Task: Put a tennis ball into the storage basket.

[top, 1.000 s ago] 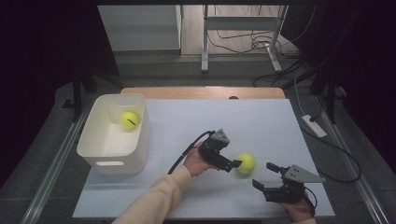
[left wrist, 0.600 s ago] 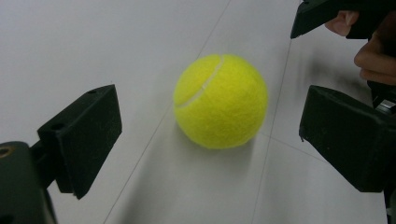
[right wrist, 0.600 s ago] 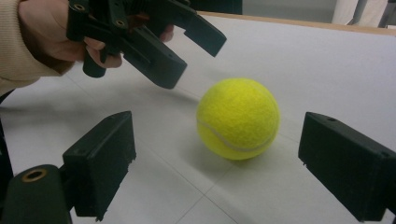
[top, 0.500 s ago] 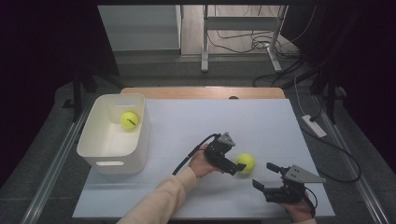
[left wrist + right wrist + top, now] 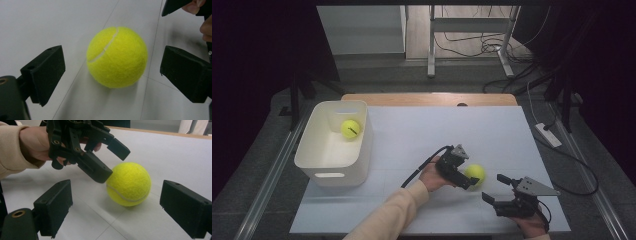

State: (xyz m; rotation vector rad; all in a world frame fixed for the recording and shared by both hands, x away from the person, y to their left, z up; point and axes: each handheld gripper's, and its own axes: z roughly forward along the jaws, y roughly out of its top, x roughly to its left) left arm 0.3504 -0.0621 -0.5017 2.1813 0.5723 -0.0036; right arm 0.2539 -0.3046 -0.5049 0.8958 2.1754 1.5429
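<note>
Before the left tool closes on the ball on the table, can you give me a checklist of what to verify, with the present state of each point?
1. Left tool open wide enough: ok. Its jaws have just been opening and stand apart.
2. Tennis ball between the left jaws: ok, it sits in the gap with space on both sides.
3. Pads already pressing on the ball: not ok, no contact yet.
4. Ball resting on the white table, not rolling: ok as far as the pictures show.
5. Right tool clear of the ball: ok, it is open and close by but apart from it.
6. White bin has room: ok, it holds one other ball.
</note>
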